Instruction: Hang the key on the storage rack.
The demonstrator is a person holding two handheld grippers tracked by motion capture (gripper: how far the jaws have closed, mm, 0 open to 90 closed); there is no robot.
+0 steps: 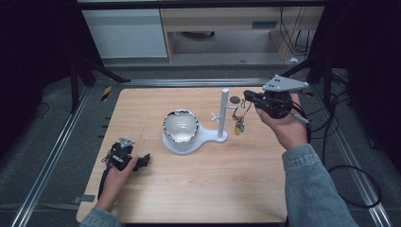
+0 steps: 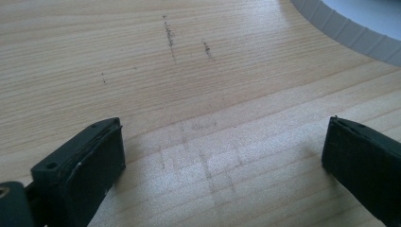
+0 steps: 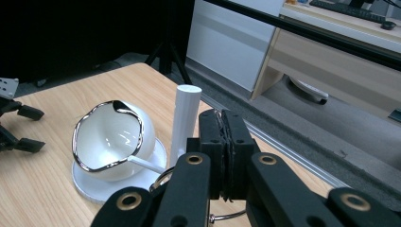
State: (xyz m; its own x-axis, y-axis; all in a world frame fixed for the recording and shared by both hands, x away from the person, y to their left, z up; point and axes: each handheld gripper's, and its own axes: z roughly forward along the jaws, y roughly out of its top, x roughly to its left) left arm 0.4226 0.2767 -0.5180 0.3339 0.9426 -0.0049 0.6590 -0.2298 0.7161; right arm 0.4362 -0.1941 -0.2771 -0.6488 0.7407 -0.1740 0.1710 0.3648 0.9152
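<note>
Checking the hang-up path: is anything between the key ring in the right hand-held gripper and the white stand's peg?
Nothing visible. The key ring, held by the right hand-held gripper, hangs just right of the stand; the bowl sits left of the post.

Key ring (image 3: 227,215) half hidden behind jaws

A key ring (image 1: 239,119) with small coloured charms hangs beside the white stand's post (image 1: 223,113).
</note>
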